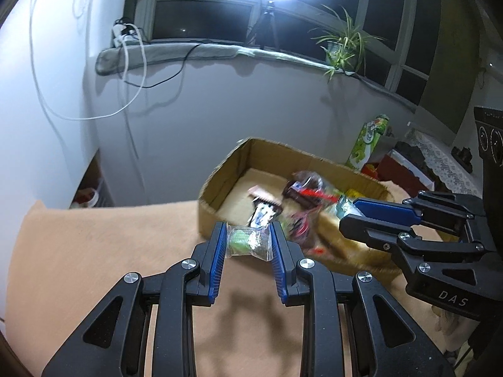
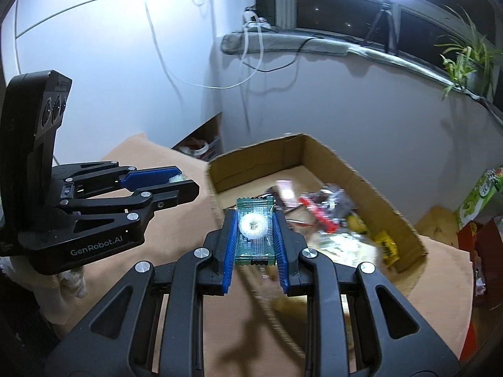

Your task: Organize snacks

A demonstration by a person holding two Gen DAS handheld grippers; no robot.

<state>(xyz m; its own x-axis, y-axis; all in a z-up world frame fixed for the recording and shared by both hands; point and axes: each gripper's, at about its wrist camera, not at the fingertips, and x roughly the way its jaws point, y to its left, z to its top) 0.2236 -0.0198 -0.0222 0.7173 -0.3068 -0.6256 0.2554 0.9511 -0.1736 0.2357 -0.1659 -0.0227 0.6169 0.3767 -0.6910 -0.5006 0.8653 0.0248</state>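
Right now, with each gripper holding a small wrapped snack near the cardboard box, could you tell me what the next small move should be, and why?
Probably carry both forward over the cardboard box. The left gripper clamps a green wrapped sweet and the right gripper a clear-wrapped sweet, both short of the box's near wall, where other snacks already lie.

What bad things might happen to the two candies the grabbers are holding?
The left gripper pinches its green candy only at the fingertips, so it might slip onto the blanket. The right gripper squeezes the white candy, which may get squashed. The cardboard box is already crowded, so dropped candies could bounce out.
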